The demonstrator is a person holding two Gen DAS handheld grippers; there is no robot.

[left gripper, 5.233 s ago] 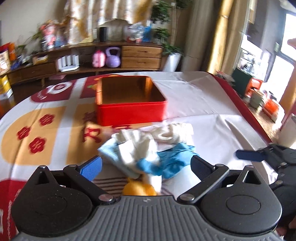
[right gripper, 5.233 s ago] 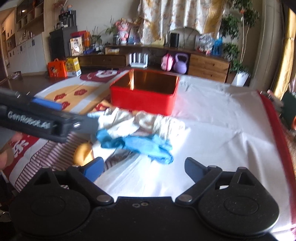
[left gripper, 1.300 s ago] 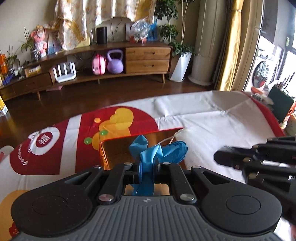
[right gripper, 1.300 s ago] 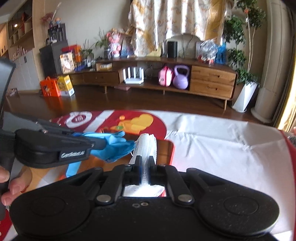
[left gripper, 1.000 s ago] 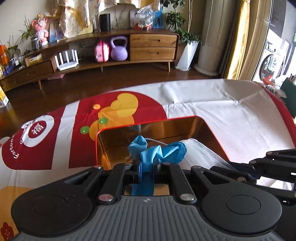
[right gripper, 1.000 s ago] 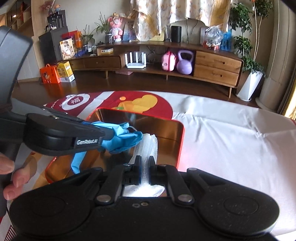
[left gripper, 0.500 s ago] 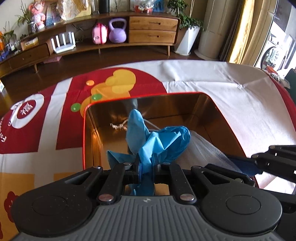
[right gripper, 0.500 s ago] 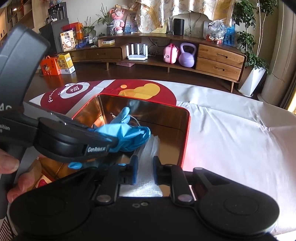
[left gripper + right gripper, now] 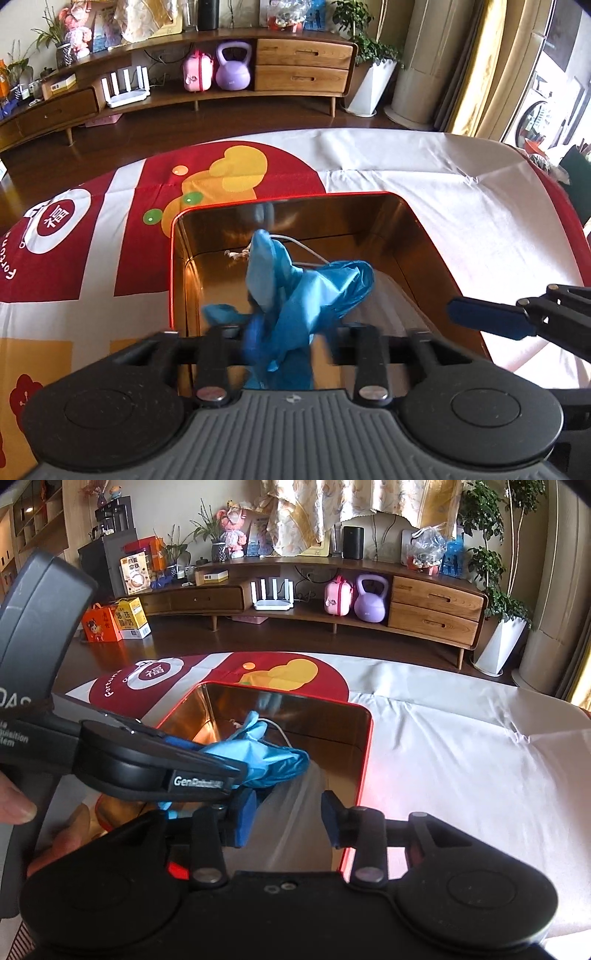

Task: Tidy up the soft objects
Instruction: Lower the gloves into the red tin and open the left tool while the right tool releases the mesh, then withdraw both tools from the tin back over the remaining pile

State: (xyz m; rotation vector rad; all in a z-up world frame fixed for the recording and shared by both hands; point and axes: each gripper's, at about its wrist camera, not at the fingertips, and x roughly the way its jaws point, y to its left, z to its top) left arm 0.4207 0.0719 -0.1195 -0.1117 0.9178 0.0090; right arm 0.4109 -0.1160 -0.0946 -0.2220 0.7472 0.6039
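A: What sits nearest?

B: The left claw (image 9: 284,332), its jaws opening. A blue glove (image 9: 295,295) is between them, crumpled and glossy, one finger poking up. The pads are blurred, so I cannot tell whether they still touch it.

A: And the right claw (image 9: 286,821)?

B: Its jaws are opening too. A white cloth (image 9: 291,812), pale and blurred, is in the gap, clear of both blue pads.

A: Where are the soft things?

B: Both are over the near end of the red tin (image 9: 172,266), which has shiny gold inner walls. The glove hangs just left of the cloth. A thin white cord (image 9: 306,251) lies on the tin's floor further in.

A: What carries the tin?

B: A desk under a cloth (image 9: 461,221) that is white on the right and printed red and yellow on the left. Beyond it is a wooden sideboard (image 9: 436,609) holding a purple kettlebell (image 9: 371,600).
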